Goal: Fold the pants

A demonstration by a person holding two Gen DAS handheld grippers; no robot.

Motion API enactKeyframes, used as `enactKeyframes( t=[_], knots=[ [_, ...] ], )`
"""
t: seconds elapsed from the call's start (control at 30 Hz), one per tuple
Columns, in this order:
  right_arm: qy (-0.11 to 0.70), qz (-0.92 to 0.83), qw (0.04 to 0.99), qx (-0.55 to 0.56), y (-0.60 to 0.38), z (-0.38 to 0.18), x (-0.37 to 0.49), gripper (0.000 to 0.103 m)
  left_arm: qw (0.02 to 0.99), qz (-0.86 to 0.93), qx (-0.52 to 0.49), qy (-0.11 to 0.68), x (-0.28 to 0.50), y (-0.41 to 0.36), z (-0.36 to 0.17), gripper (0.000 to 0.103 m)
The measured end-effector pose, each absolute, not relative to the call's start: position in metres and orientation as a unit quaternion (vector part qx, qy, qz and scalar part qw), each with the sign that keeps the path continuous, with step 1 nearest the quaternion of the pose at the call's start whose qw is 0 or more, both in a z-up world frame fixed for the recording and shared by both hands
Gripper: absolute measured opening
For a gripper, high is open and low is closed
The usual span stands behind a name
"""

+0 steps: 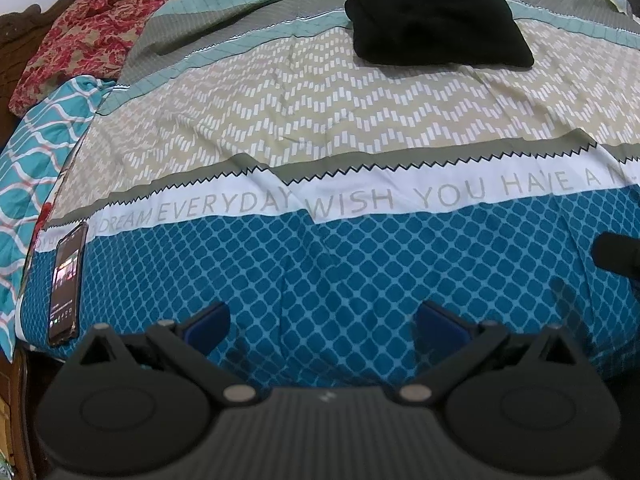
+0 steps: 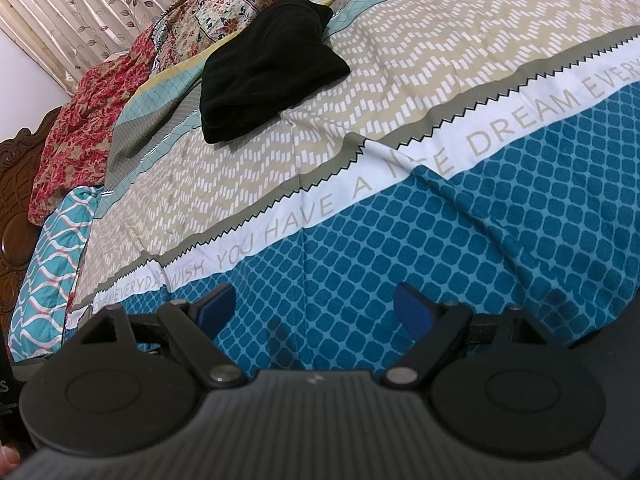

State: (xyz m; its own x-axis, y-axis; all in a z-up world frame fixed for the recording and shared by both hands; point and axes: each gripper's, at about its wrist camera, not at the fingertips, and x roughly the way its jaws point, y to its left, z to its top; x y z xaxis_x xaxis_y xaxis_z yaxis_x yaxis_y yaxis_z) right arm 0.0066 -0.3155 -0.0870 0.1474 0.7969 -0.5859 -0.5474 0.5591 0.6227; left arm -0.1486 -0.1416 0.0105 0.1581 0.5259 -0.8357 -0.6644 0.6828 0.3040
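Hovering over the bed's near edge, your left tool and right tool both gape wide, holding nothing. Far ahead of both lie the black pants, a compact folded bundle; folding looks finished, so only tidying may remain.

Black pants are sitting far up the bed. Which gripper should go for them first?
Probably the left gripper: the black pants lie almost straight ahead of its open fingers. From the right gripper, also open and empty, they sit off to its left. Both are well short.
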Motion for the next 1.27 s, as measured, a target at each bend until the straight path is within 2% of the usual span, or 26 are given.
enactKeyframes(
  t=[1.27],
  knots=[
    [0.473,0.453,0.744,0.132,-0.3159,-0.0892,0.0082,0.088,0.76,0.378,-0.069,0.525,-0.1491,-0.1422,0.0032,0.103]
  ],
)
